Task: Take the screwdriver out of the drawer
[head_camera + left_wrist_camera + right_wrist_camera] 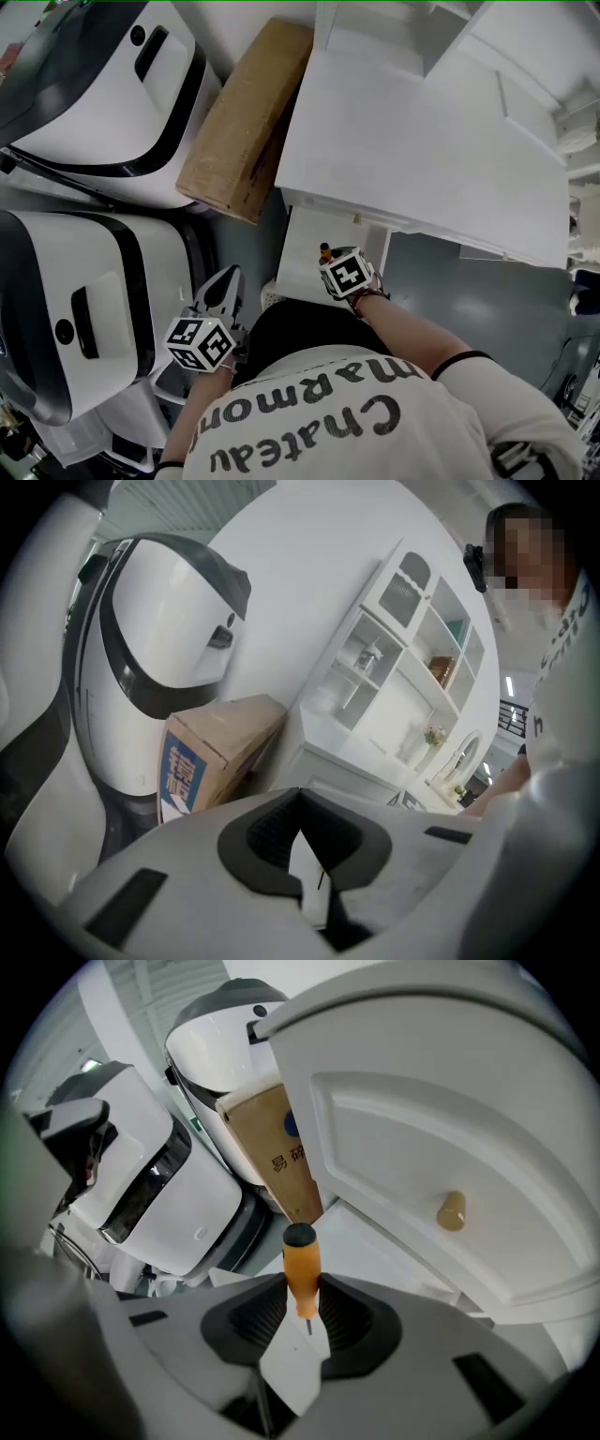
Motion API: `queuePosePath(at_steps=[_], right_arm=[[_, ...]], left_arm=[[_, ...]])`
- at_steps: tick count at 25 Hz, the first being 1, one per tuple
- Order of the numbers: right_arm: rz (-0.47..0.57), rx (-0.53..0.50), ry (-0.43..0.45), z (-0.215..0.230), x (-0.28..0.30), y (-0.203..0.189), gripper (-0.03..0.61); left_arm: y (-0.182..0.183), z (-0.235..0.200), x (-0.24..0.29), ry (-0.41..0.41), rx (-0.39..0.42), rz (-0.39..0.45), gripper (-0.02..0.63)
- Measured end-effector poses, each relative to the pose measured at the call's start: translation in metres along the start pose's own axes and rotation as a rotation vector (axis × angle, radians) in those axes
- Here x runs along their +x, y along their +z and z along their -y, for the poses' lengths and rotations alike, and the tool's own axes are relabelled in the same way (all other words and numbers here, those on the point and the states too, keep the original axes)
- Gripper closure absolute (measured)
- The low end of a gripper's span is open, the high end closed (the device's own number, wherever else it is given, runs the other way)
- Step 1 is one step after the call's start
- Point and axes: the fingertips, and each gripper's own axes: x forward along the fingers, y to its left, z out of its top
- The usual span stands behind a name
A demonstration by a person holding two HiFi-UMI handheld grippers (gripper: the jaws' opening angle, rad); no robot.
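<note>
Screwdriver (301,1274), with an orange handle and a black cap, stood upright, clamped by the handle between the jaws of the right hand-held gripper (302,1312). Its thin shaft pointed down behind the pads. In the head view it showed at 11 o'clock of that gripper's marker cube, over the open white drawer (307,246) that stuck out from under the white tabletop (403,141). In the right gripper view a wooden knob (451,1210) sat on a white panel at 2 o'clock of the handle. The left hand-held gripper (300,841) hung at 8 o'clock of the right one, well apart, its jaws together at the tips with nothing between them. A cardboard box (246,117) leaned at 11 o'clock of the drawer.
</note>
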Motion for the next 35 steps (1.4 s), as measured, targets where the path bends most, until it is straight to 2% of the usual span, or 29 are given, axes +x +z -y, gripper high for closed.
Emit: queuePosePath(at_steps=[5, 9, 16, 22, 29, 35], right_arm=[[0.06, -0.071, 0.02, -0.011, -0.028, 0.023, 0.462], [0.102, -0.107, 0.049, -0.023, -0.051, 0.038, 0.462], [0.18, -0.134, 0.101, -0.047, -0.092, 0.061, 0.462], [0.3, -0.161, 0.095, -0.059, -0.134, 0.095, 0.462], [0.477, -0.108, 0.037, -0.062, -0.193, 0.133, 0.462], [0.678, 0.032, -0.036, -0.064, -0.242, 0.145, 0.462]], left_arm=[[0.025, 0.031, 0.01, -0.042, 0.04, 0.047, 0.591], [0.045, 0.046, 0.009, -0.042, 0.058, 0.089, 0.591], [0.067, 0.075, 0.001, -0.091, 0.081, 0.155, 0.591], [0.099, 0.095, -0.008, -0.136, 0.126, 0.205, 0.591], [0.145, 0.114, -0.032, -0.226, 0.173, 0.279, 0.591], [0.171, 0.121, -0.075, -0.315, 0.243, 0.318, 0.591]])
